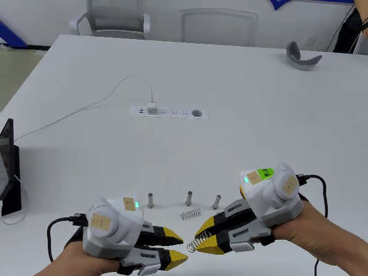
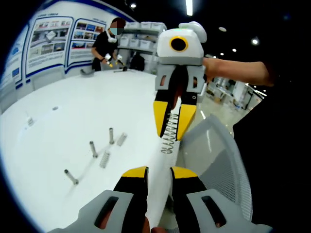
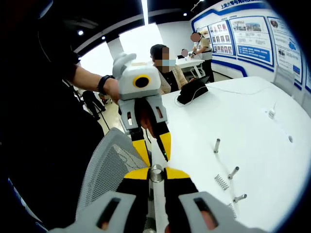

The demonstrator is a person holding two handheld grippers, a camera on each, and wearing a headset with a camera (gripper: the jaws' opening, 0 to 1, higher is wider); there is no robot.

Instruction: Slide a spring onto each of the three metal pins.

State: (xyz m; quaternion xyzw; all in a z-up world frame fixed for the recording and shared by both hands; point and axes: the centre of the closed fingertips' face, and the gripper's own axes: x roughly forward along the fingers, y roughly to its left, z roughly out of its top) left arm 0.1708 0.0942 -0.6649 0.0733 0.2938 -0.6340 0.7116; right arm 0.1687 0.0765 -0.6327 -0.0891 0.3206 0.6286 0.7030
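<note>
Left tool point(image 1: 180, 248): jaws narrowly parted, nothing between them. Right tool point(image 1: 198, 240): closed on a held spring point(image 1: 194, 244), seen end-on in the right gripper view. Three pins point(image 1: 188, 198): upright and bare on the white table point(image 1: 259, 132). Left gripper view: two loose springs point(image 2: 104, 159) beside the pins. Power strip point(image 1: 168, 111): mid-table.

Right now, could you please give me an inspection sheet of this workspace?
Surface: white table, flat.
Job's things: three pins upright, all bare; two springs lying loose beside them.
Clutter: power strip; grey curved piece; dark screen at the left edge.
Grippers: left claw open, empty; right claw shut on a third spring.
Cables: white lead into the strip; black lead from each gripper.
Surroundings: two chairs beyond the table.
</note>
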